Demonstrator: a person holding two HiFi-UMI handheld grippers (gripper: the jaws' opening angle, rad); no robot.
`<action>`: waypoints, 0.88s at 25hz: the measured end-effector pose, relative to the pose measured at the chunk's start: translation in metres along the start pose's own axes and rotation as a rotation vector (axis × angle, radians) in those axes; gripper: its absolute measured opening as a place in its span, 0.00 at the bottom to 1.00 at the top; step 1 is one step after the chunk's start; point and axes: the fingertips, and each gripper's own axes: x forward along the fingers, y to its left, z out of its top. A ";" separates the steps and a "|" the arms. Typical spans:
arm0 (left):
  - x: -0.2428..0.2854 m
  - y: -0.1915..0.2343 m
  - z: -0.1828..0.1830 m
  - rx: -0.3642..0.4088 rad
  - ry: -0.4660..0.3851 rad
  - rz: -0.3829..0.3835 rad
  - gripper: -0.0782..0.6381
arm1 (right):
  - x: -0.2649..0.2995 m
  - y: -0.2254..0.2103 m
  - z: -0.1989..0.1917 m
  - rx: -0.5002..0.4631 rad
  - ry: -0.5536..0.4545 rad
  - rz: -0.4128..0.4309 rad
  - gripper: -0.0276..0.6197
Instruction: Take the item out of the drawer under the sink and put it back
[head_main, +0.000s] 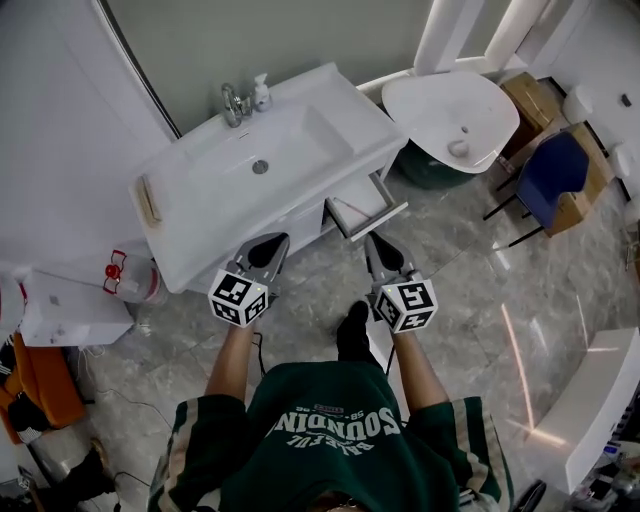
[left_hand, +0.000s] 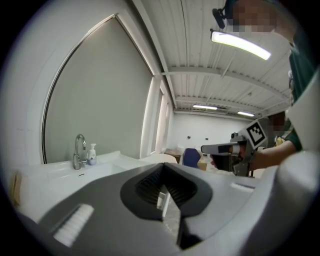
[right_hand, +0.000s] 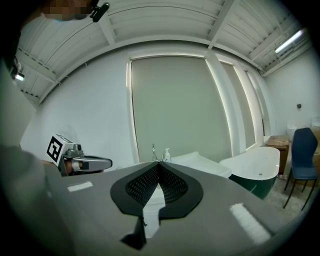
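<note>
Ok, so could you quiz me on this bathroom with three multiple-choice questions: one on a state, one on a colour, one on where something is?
1. How is the drawer under the sink?
A) pulled open
B) shut
C) removed altogether

2. What colour is the chair?
A) red
B) white
C) blue

3. Where does the soap bottle stand?
A) in the drawer
B) beside the faucet
C) on the chair

Answers:
1 A: it juts out below the sink with its inside showing.
2 C: its seat and back are blue.
3 B: it stands right next to the faucet at the back of the sink.
</note>
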 end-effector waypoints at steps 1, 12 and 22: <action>0.014 0.001 0.002 -0.001 0.004 0.008 0.18 | 0.007 -0.012 0.002 0.001 0.006 0.011 0.05; 0.150 0.003 0.035 -0.019 0.007 0.113 0.18 | 0.073 -0.132 0.038 -0.041 0.047 0.155 0.05; 0.194 -0.011 0.030 -0.009 0.044 0.133 0.18 | 0.087 -0.169 0.025 -0.009 0.063 0.212 0.05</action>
